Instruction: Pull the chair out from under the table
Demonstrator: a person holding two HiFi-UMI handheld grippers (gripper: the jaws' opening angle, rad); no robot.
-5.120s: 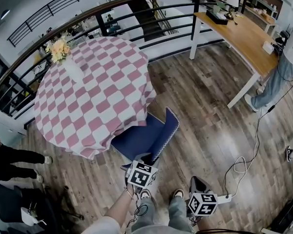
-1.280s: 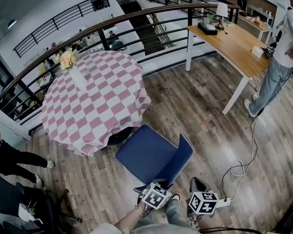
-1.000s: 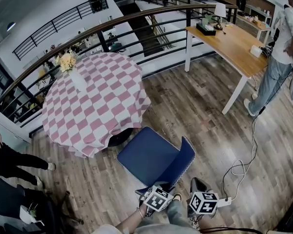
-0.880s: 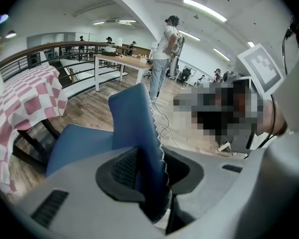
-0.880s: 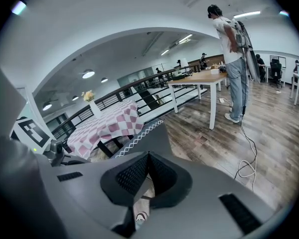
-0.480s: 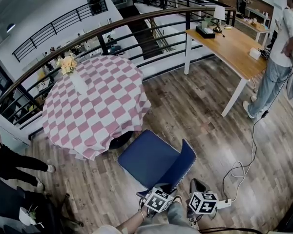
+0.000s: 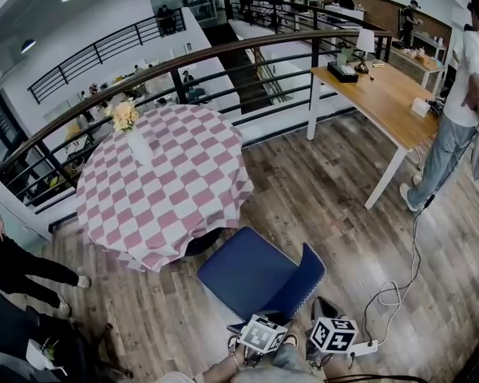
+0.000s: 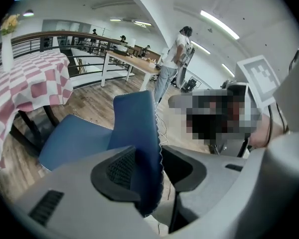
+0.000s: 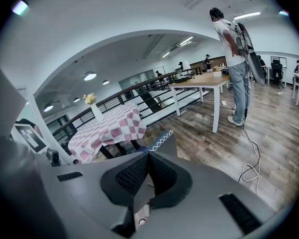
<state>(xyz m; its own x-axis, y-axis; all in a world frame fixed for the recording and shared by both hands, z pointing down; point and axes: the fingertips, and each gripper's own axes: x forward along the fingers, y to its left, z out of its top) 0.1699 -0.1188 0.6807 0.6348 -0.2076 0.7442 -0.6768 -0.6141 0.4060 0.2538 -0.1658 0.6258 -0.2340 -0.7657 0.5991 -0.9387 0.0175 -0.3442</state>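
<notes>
Chair [image 7: 251, 271]: blue, stands on the wood floor [image 7: 335, 182] out from under the round table [image 7: 164, 186]. The seat's front edge is just beside the hem of the pink-and-white checked cloth, and the backrest [image 8: 137, 133] faces the person who holds the grippers.

Left gripper [image 8: 148, 166]: jaws spread and have just been opening. The top edge of the backrest stands between them. The left pad [image 8: 120, 167] lies close against the blue fabric, with a visible gap on the right pad's side; no pinch.

Right gripper [image 9: 148, 169]: pads pressed together, nothing between them. In the head view it is held low, just beside the left gripper and off the chair; the zigzag-stitched edge of the backrest shows above its jaws.

Table top: white vase [image 7: 140, 146] with yellow flowers [image 7: 125, 116] near the far edge, by the dark railing [image 7: 223, 50].

Surroundings: long wooden table [image 7: 379, 94] to the right, a person [image 7: 455, 118] standing at its far end, and a white cable [image 7: 395, 294] looped on the floor to the right of the chair
</notes>
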